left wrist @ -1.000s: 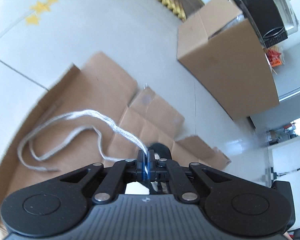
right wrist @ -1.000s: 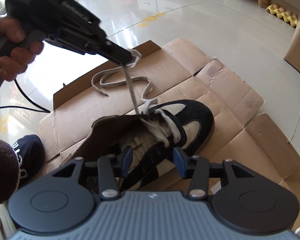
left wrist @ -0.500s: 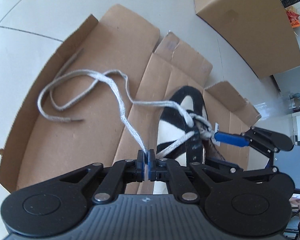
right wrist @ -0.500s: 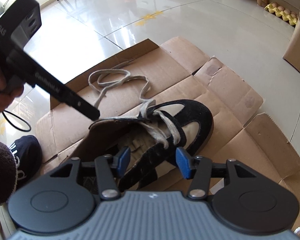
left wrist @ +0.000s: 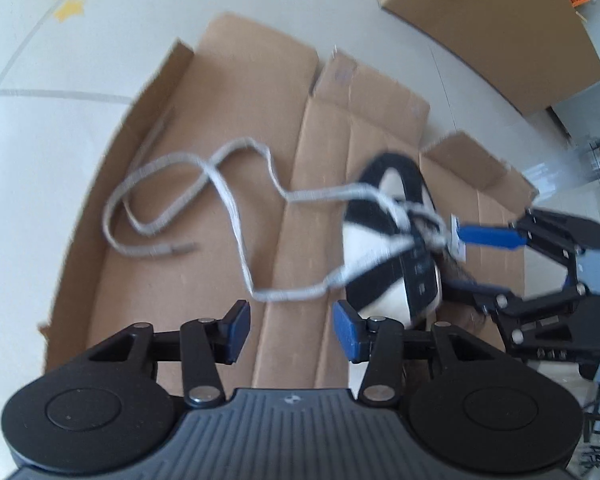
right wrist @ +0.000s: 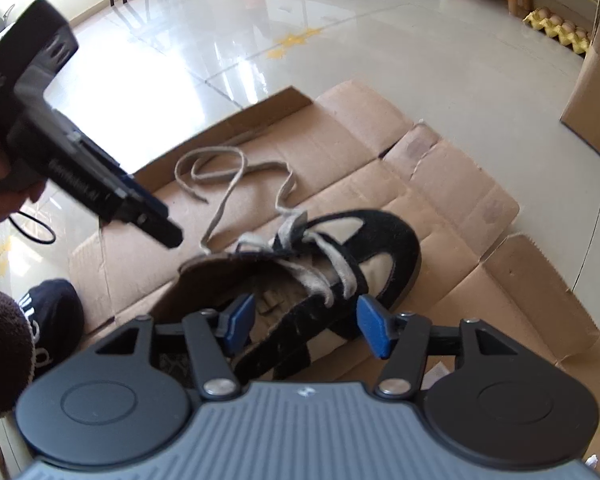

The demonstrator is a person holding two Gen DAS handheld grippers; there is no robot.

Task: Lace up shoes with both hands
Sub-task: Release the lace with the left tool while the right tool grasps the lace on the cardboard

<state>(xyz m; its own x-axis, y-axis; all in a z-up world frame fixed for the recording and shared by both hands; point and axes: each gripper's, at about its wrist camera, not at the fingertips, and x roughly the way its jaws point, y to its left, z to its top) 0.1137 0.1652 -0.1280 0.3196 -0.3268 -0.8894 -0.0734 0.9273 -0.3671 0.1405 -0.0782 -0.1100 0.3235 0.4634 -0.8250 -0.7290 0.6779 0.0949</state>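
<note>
1. Left wrist view: the left gripper (left wrist: 291,330) has its jaws spread wide with nothing between them. The shoelace (left wrist: 236,216) lies slack on the flattened cardboard (left wrist: 228,80): a loop runs out toward 10 o'clock, its tipped end rests at about 9 o'clock, and one strand passes just beyond the jaws at 12 o'clock before climbing to the shoe (left wrist: 396,248) at 2 o'clock. The right gripper (left wrist: 466,260) reaches in from 3 o'clock with one blue finger (left wrist: 488,236) at the laced crossings.
   - Risk: the strand lies flat on the cardboard, so jaws closing from above could press beside it or catch the board's ridge.
   - Risk: the view is blurred by motion, so a hurried close may miss a thin, limp lace.

2. Right wrist view: the right gripper (right wrist: 306,326) also has its jaws spread, and they straddle the near side of the shoe (right wrist: 340,268) at the collar and open tongue, holding nothing. The shoelace (right wrist: 228,184) crosses only the eyelets near the toe; the upper eyelets look bare, so the lacing appears partial. Its free length trails to 11 o'clock on the cardboard (right wrist: 380,152), and the left gripper (right wrist: 156,220) hangs at 10 o'clock, just short of that strand.
   - Risk: neither pair of jaws pins the shoe, so a pull on the lace could drag or tip it.
   - Risk: the two loose ends lie looped over each other and may tangle when one is lifted.
   - Risk: the frayed, soft lace end could buckle at an eyelet.
</note>
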